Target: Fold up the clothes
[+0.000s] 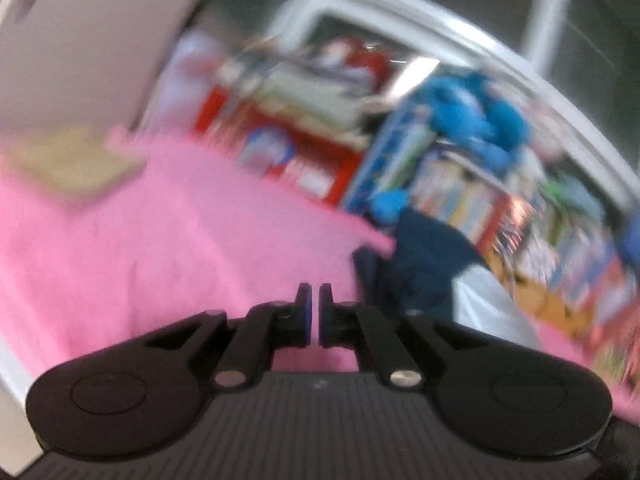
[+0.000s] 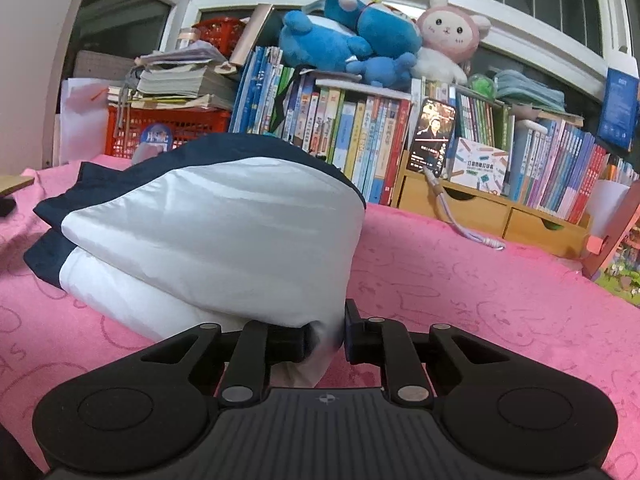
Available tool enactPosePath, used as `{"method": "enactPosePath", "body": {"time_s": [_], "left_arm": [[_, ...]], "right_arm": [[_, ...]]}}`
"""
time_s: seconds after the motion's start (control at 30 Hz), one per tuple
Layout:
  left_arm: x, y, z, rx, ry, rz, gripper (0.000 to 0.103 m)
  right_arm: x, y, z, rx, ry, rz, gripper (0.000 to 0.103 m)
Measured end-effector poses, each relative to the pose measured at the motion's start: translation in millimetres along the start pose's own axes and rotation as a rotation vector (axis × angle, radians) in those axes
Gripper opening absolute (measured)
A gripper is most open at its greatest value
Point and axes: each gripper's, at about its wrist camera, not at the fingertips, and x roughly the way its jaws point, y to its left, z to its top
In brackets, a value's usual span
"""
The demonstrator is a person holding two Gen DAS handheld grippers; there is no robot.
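— Why are the right tongs (image 2: 325,338) clenched on that white corner?

— To pin the navy-and-white garment (image 2: 208,232), which lies bundled on the pink cloth (image 2: 460,280) over the tabletop, in front of the books (image 2: 360,136), so a fold can hold its shape.

— And the left tongs (image 1: 315,314)?

— Pressed together with nothing between them (that view is blurred), hanging above the pink cloth, apart from the garment; probably heading for another edge.

A white and navy jacket (image 2: 224,240) lies bunched and folded over itself on the pink cloth (image 2: 480,300). Its smooth white panels face forward in stacked layers, while navy fabric runs along the top and spills out to the left. A white corner at the near edge is pinched up off the cloth.
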Motion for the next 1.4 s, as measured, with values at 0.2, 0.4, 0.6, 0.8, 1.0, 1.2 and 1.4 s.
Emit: {"method": "enactPosePath", "body": {"time_s": [0.2, 0.4, 0.6, 0.8, 1.0, 1.2, 1.4], "left_arm": [[-4.6, -94.6, -8.2, 0.664, 0.019, -0.184, 0.031], [6.8, -151.8, -47.5, 1.117, 0.074, -0.380, 0.037], [28.5, -172.5, -79.3, 1.438, 0.059, -0.388, 0.046], [45.3, -183.7, -89.7, 1.567, -0.017, -0.339, 0.046], [61.4, -192.9, -97.1, 1.613, -0.011, -0.335, 0.007], [61.9, -181.1, -94.4, 1.591, 0.016, -0.290, 0.005], [64.3, -151.3, -86.5, 1.552, 0.079, -0.178, 0.005]], "right_arm": [[-0.3, -6.0, 2.5, 0.021, 0.003, 0.021, 0.019], [-0.4, -10.6, 0.7, 0.050, 0.003, 0.039, 0.019], [-1.0, -14.4, 0.5, 0.064, -0.001, 0.050, 0.019], [-1.5, -15.5, 0.1, 0.068, -0.005, 0.050, 0.019], [-2.4, -15.2, 0.5, 0.069, -0.008, 0.050, 0.019], [-2.7, -13.9, 0.6, 0.071, -0.009, 0.034, 0.018], [-2.7, -13.2, -1.0, 0.069, -0.013, 0.035, 0.018]]}}
